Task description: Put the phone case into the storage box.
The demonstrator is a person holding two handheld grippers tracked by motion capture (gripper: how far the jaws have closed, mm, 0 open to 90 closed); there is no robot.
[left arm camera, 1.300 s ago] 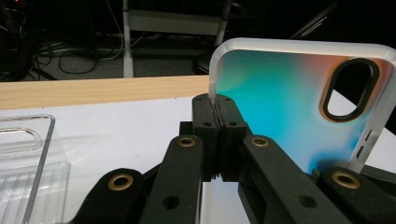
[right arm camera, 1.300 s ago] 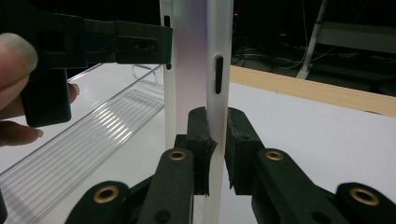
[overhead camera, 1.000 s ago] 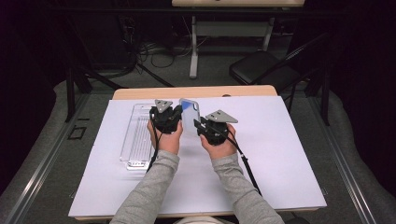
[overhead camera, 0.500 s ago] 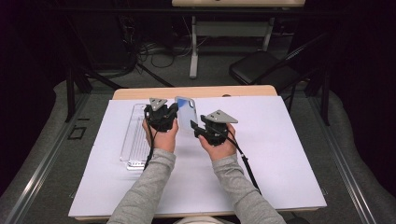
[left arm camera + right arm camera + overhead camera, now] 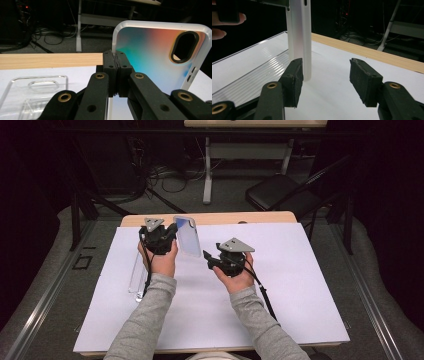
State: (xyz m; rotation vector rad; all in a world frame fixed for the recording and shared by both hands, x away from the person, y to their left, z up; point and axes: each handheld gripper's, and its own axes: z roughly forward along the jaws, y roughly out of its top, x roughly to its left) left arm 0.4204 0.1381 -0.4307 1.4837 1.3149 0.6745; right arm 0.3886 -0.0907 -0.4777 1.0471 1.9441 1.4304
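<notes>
A phone case with a frosted white rim and a teal-to-orange back stands upright above the far part of the white sheet. My left gripper is shut on its left rim; in the left gripper view the jaws pinch the edge beside the case's back and its oval camera hole. My right gripper hovers to the right of the case, open and holding nothing. In the right gripper view, its jaws stand wide apart, and the case shows edge-on just beyond the left pad.
A clear plastic tray lies on the sheet under the left hand, also seen as the clear tray and the ribbed tray. The white sheet covers the wooden table. A black chair and cables lie beyond.
The left gripper has carried the case a little left and farther back. The right gripper has drawn away from the case, toward the person and to the right.
</notes>
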